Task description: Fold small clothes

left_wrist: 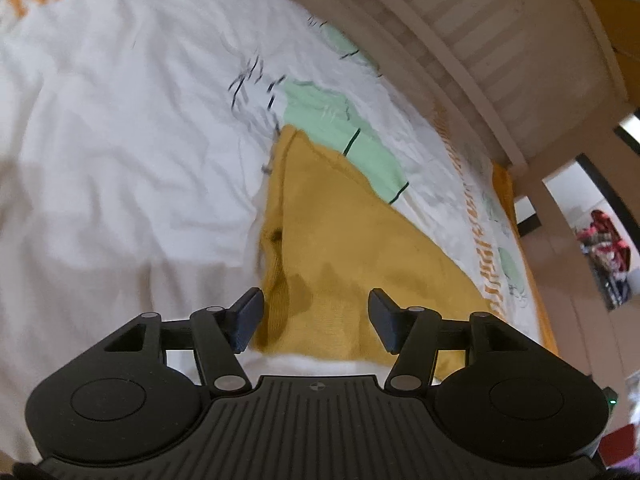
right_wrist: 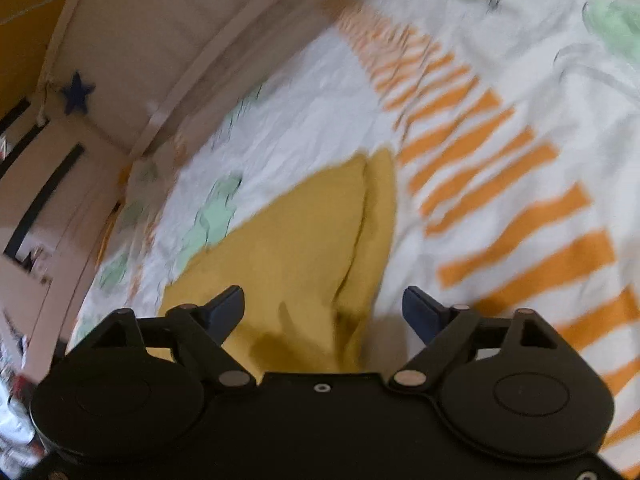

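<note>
A mustard-yellow garment (left_wrist: 340, 248) is seen lying on a bed, spread over a white bedcover (left_wrist: 120, 140) printed with pale green patches, dark line sketches and orange stripes. In the left wrist view the garment is folded over itself, with a raised fold edge running along its left side and its near end reaching down between the fingers of the left tongs (left_wrist: 316, 318). The left tongs are released: the two dark pads stand apart above the cloth and nothing is pinched between them. In the right wrist view the same garment (right_wrist: 288, 248) is shown tapering to a point away from the camera, with a seam or fold line running down its right part. The right tongs (right_wrist: 323, 312) are likewise released, the pads spread wide, with the near end of the garment lying below the gap; whether cloth is touched by either pad cannot be told.

Nothing is seen standing between the tongs and the garment. Beyond the bedcover a pale wooden bed rail (left_wrist: 460, 40) with slats is seen curving along the far side. A dark blue star (right_wrist: 77, 93) is fixed to the rail end panel in the right wrist view. An orange-yellow wall (left_wrist: 612, 12) is visible behind the rail. At the right edge of the left wrist view, red and dark items (left_wrist: 604, 248) are seen in the room beyond, too blurred to be identified.
</note>
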Demonstrator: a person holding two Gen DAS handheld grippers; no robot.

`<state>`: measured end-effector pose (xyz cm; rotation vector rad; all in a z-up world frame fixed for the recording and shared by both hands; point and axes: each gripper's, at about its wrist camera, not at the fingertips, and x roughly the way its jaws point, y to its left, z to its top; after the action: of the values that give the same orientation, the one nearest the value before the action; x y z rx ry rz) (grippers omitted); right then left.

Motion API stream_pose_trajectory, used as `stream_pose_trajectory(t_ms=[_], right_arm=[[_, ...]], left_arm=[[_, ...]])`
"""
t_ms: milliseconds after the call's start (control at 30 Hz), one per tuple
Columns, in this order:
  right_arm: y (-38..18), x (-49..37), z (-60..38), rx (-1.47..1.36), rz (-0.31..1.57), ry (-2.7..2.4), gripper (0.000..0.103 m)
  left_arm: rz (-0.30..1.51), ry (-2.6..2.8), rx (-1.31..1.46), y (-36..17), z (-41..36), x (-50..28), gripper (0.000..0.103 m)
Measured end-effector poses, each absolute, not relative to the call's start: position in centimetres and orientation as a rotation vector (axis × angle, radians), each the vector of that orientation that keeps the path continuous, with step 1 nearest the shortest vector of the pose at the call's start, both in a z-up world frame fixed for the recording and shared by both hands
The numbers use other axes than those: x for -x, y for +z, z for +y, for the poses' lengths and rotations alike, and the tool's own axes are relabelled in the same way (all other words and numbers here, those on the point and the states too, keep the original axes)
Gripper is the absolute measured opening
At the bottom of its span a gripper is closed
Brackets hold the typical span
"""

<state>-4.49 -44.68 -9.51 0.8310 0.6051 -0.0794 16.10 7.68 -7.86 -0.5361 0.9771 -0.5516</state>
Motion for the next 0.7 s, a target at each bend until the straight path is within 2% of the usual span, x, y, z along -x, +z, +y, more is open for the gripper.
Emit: stream_pose_trajectory(t_ms=[267,367,400,467,567,633,700], right_arm=[[-11.9,0.1,-47.5,-0.908,0.598,-0.043,0.084],[-12.6,-1.4,-47.8,-0.917,0.608,-0.023,0.072],[-12.7,-1.8,-47.7,-0.907,0.617,-0.027,0.061],[-12.7,-2.8,-47.6,-0.877,0.649,-0.044,0.02],[-11.0,-4.2,-46.6,-0.719,0.677,-0.048,0.016],[-8.4,-5.1,-45.9,-0.586,0.635,-0.036,0.015],[-6.5,-6.2,-46.9,-0.571,0.588,-0.052,0.014]], left_arm=[[0.983,-0.545,0.523,-9.9,7.3,-16.0,0.056],[0.944,-0.584,0.471,-10.8,7.3,-15.5,0.056],[0.925,-0.596,0.449,-10.8,7.3,-15.2,0.056],[0.892,-0.612,0.391,-10.6,6.9,-14.6,0.056],[0.866,-0.616,0.334,-10.1,6.3,-13.9,0.06],[0.844,-0.616,0.278,-9.8,5.9,-13.4,0.061],[0.82,-0.616,0.227,-9.8,5.4,-12.8,0.062]])
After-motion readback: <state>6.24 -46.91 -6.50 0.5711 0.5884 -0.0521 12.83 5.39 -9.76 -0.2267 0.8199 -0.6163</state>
